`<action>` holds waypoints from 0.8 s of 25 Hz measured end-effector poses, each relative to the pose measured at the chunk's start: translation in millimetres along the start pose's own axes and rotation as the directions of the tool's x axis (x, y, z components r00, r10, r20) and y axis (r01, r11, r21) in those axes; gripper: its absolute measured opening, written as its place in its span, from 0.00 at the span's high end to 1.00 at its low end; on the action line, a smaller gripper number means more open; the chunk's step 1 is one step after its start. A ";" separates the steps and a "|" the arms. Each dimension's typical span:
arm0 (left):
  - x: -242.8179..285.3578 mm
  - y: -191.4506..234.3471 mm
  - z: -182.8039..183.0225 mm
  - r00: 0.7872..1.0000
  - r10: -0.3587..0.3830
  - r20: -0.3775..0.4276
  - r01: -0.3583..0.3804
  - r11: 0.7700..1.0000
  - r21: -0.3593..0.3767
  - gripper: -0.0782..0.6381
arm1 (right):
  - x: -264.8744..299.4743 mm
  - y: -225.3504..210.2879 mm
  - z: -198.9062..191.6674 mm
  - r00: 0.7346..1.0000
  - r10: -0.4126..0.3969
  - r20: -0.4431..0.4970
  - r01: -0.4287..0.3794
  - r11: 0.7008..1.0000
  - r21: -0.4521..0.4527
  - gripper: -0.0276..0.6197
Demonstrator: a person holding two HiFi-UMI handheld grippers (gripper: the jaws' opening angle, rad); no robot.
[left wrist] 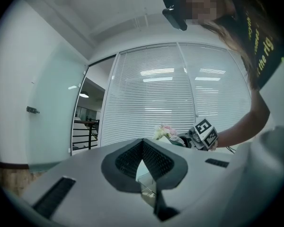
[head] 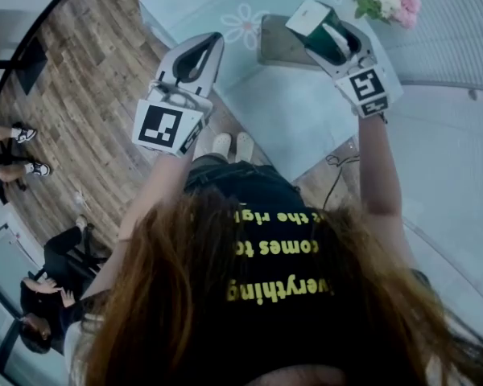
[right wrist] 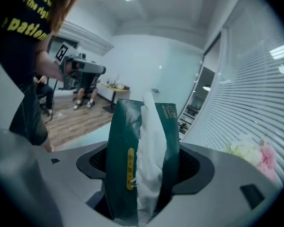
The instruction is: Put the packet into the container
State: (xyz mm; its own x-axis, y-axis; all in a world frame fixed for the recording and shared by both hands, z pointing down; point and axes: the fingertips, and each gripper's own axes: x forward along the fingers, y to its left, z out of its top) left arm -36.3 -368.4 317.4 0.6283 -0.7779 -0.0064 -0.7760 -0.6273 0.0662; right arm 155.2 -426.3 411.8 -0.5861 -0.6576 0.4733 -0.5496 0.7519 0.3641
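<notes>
Right gripper (head: pixel 326 34) clamped on the green packet (right wrist: pixel 117 141), held in the air above the tabletop (head: pixel 306 123) — near the container (head: pixel 275 47), not yet inside. Lowering and release remain. Left gripper (head: pixel 209 48) closed, empty — both arms reach forward.

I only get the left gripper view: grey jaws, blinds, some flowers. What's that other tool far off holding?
Observer: The right gripper is shut on a dark green packet, with white tissue sticking out of its slit.
Operator: Where's it meant to go?
Observer: The head view shows a rectangular container lying on the pale table, close by the held packet. The packet isn't in it yet.
Operator: Is anyone else about?
Observer: Yes. People sit on the wooden floor at the head view's left edge.
</notes>
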 end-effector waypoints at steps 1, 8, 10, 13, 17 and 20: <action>-0.2 0.6 -1.0 1.000 0.001 -0.002 -0.001 1.000 -0.001 0.89 | 5.2 3.6 -1.7 0.999 0.037 -0.027 -0.038 0.997 -0.060 0.38; -4.7 4.2 -4.2 1.000 0.023 -0.004 -0.023 1.000 0.006 0.89 | 28.2 25.0 -17.7 0.962 0.209 -0.177 -0.257 0.912 -0.319 0.38; -7.9 5.0 -4.8 0.999 0.042 -0.017 -0.042 0.999 0.012 0.89 | 32.7 29.2 -25.1 0.947 0.245 -0.209 -0.304 0.894 -0.329 0.38; -16.0 7.1 -7.7 0.996 0.080 -0.041 -0.080 0.997 0.019 0.89 | 42.5 36.1 -40.2 0.919 0.298 -0.258 -0.374 0.866 -0.331 0.38; -25.4 9.0 -12.7 0.993 0.105 -0.051 -0.104 0.994 0.022 0.89 | 59.5 41.4 -58.1 0.883 0.353 -0.311 -0.448 0.832 -0.327 0.38; -36.2 13.0 -11.2 0.991 0.125 -0.046 -0.124 0.992 0.027 0.89 | 75.4 50.0 -73.3 0.846 0.393 -0.360 -0.503 0.813 -0.295 0.38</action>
State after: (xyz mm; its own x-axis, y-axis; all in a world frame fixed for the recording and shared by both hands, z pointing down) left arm -68.4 -348.0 329.6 0.5282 -0.8477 0.0480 -0.8491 -0.5268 0.0390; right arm 127.2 -434.8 524.5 -0.4978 -0.2442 0.8322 0.0234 0.9554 0.2944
